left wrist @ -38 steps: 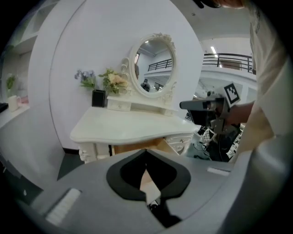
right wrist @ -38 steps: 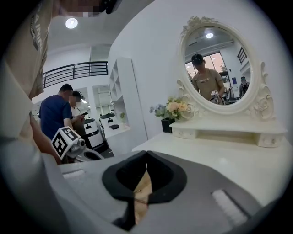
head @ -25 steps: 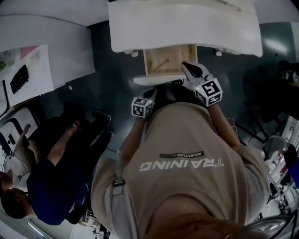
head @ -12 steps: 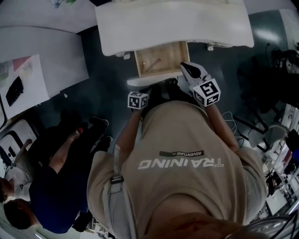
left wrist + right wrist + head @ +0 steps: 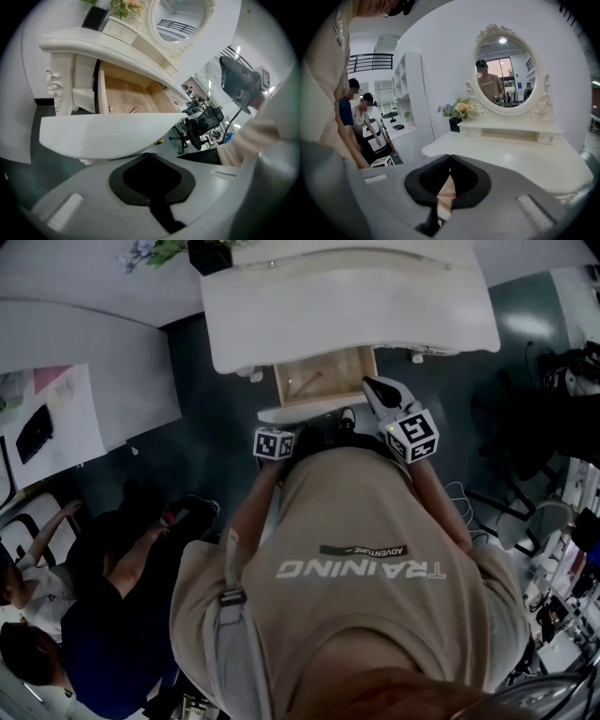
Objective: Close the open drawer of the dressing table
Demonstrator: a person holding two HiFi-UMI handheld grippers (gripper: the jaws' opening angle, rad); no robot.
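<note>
head view: dressing table [image 5: 347, 306] at 12 o'clock, white top. its drawer [image 5: 328, 369] stands open just under the top's near edge, on my side, bare wood floor showing. a thin small item [image 5: 306, 383] lies inside; kind not readable. my left gripper [image 5: 150, 159]: jaws closed pad to pad, nothing between them. the tips sit right at the white curved drawer front [image 5: 112, 136], which runs from 9 to 2 o'clock across the left gripper view. real contact i can't confirm. in that view the mirror [image 5: 180, 18] is at 12 to 1 o'clock. my right gripper [image 5: 450, 159]: jaws also closed at the tips and holding nothing. a narrow slit lower between the pads shows drawer wood and a bit of pink. from above this gripper is at 1 o'clock, its tips near the drawer's right corner by the table edge, with its marker cube [image 5: 412, 435] behind them. the left one's marker cube [image 5: 274, 443] is at 11 o'clock, near the drawer front's left end. right gripper view: flowers [image 5: 461, 108] in a dark pot just above centre, on the table top. other people [image 5: 56, 615] at 8 o'clock in the head view, white desk [image 5: 84, 381] at 10 o'clock.
</note>
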